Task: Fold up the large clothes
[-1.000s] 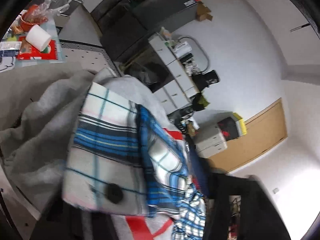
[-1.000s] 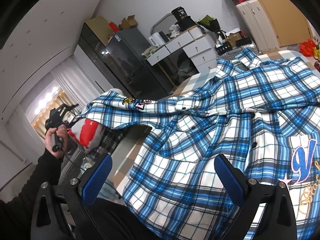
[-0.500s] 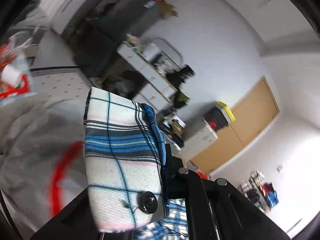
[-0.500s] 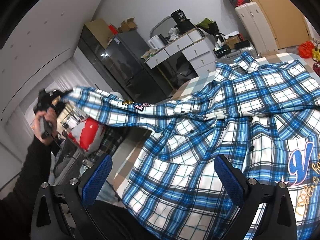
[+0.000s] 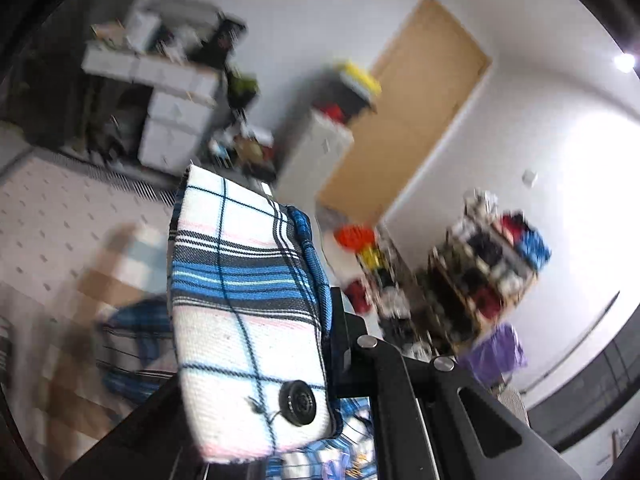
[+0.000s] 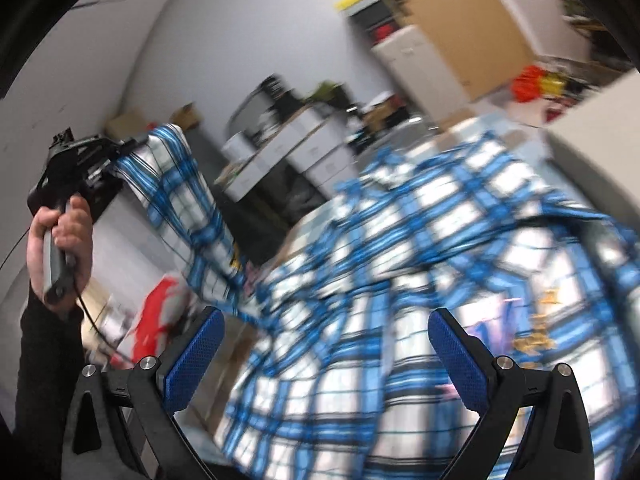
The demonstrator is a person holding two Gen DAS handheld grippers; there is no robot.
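Note:
A large blue and white plaid shirt [image 6: 420, 264] lies spread over the table, blurred by motion. My left gripper [image 6: 120, 152] is shut on the sleeve cuff and holds it high at the left, the sleeve hanging down to the shirt body. In the left wrist view the cuff [image 5: 244, 312] with its black button [image 5: 298, 398] fills the space between the fingers. My right gripper [image 6: 324, 360] is open and empty, its blue pads [image 6: 196, 356] just above the shirt's lower part.
White drawer units [image 6: 304, 148] and a wooden door [image 5: 408, 112] stand at the back wall. A shelf with bins [image 5: 492, 264] is at the right. A grey garment with red print [image 6: 156, 316] lies at the table's left.
My left gripper has lifted the cuff higher and swung it to the right. The right wrist view has tilted and the shirt now blurs under it.

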